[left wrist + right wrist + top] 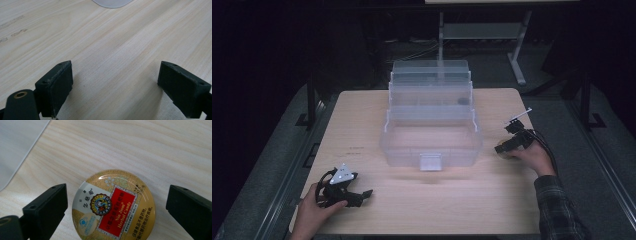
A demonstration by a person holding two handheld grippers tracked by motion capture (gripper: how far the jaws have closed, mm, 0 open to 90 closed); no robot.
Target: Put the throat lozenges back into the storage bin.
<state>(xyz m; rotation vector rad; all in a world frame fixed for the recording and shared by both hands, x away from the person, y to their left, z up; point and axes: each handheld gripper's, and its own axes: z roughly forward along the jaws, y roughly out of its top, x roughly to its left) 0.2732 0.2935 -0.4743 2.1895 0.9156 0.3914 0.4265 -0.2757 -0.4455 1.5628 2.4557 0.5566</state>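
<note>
Evidently early: right gripper jaws apart astride candy tin near table right edge, ungripped; left gripper apart, empty; tiered box open.

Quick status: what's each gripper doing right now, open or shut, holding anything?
Left gripper: open, nothing between its fingers, bare table below.
Right gripper: open, fingers either side of the candy tin, not clamped on it.
</note>
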